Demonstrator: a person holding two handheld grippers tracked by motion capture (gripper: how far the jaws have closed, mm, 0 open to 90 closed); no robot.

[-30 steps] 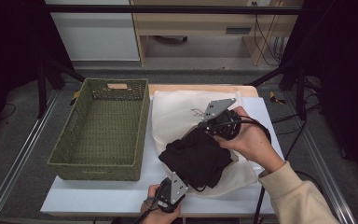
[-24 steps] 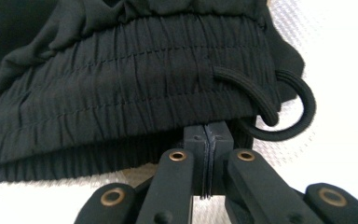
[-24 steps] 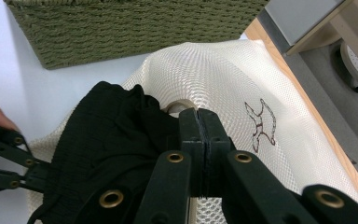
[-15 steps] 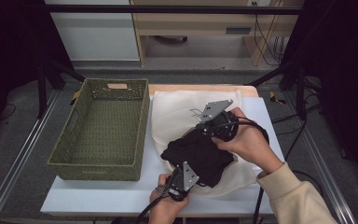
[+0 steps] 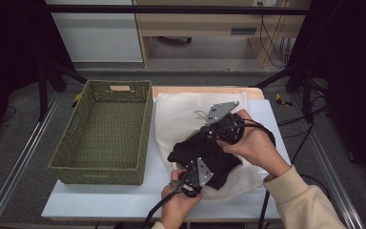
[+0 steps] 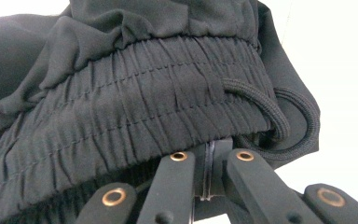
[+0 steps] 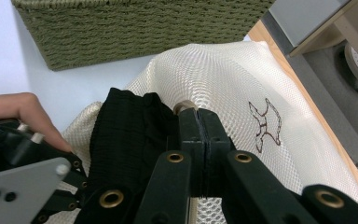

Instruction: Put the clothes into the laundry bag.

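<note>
Green basket (image 5: 106, 131) at left of bench (image 5: 100, 198). Black shorts (image 5: 205, 156) bunched on cream cloth (image 5: 181, 119), centre-right. Left tool (image 5: 196, 172) clamped tight on their near waistband edge; right tool (image 5: 208, 131) closed on the far edge, cloth pinched between its jaws.

Worktop (image 5: 100, 195): white and flat, in the lower middle of the high view; a light wooden strip (image 5: 190, 89) shows at its far edge.
Basket (image 5: 106, 133): green and woven, standing on the left part of the worktop.
Cloth (image 5: 181, 119): cream mesh with a small dark drawing, spread on the right part, just beside the basket.
</note>
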